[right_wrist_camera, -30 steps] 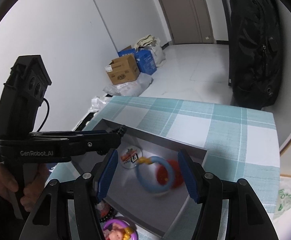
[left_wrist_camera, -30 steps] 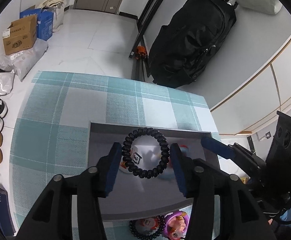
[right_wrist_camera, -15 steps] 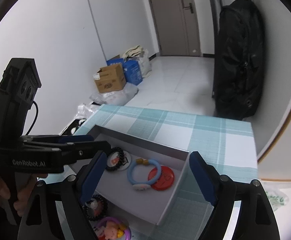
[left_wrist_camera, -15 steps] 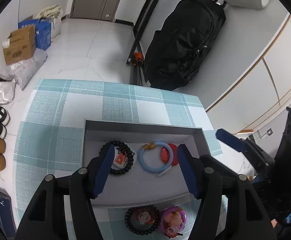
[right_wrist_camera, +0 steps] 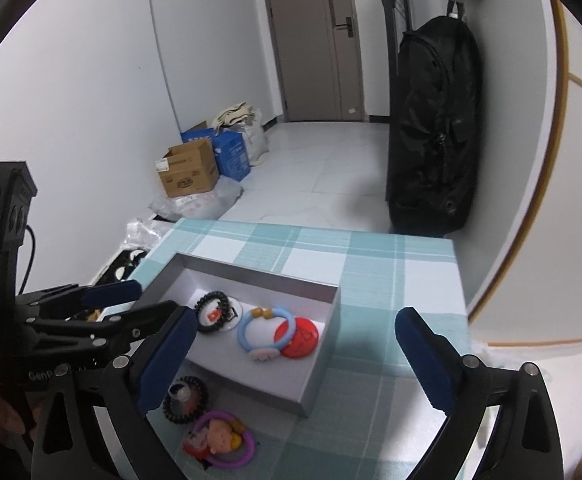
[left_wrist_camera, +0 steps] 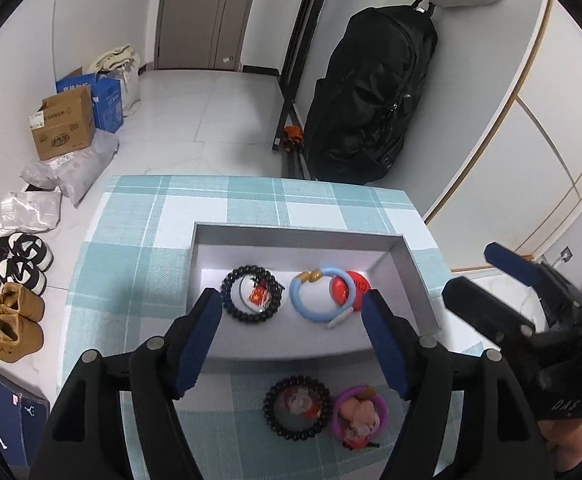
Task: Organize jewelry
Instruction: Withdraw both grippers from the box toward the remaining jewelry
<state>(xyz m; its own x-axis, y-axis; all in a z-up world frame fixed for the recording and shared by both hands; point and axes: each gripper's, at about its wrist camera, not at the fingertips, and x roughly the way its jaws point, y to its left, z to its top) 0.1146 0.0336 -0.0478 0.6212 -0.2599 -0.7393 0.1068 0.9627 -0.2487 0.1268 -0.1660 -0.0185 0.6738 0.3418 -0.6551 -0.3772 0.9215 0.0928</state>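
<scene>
A grey open box (left_wrist_camera: 411, 264) (right_wrist_camera: 323, 360) sits on the checked tablecloth. Inside lie a black bead bracelet (left_wrist_camera: 251, 294) (right_wrist_camera: 213, 312), a light blue ring bracelet (left_wrist_camera: 321, 294) (right_wrist_camera: 265, 332) and a red disc (left_wrist_camera: 351, 290) (right_wrist_camera: 299, 338). In front of the box lie a black coil bracelet (left_wrist_camera: 295, 407) (right_wrist_camera: 185, 400) and a purple ring with a doll charm (left_wrist_camera: 359, 414) (right_wrist_camera: 223, 438). My left gripper (left_wrist_camera: 291, 320) is open and empty above the box's near edge. My right gripper (right_wrist_camera: 291, 356) is open and empty, at the box's right side.
The table (left_wrist_camera: 139, 240) has a teal and white checked cloth, with floor beyond its far and left edges. A black backpack (left_wrist_camera: 367, 100) hangs at the wall. Cardboard boxes (left_wrist_camera: 65, 128), bags and shoes (left_wrist_camera: 23, 264) are on the floor to the left.
My left gripper let go of the black bead bracelet, which now lies in the box, and pulled back and up. My right gripper opened wider and also drew back.
</scene>
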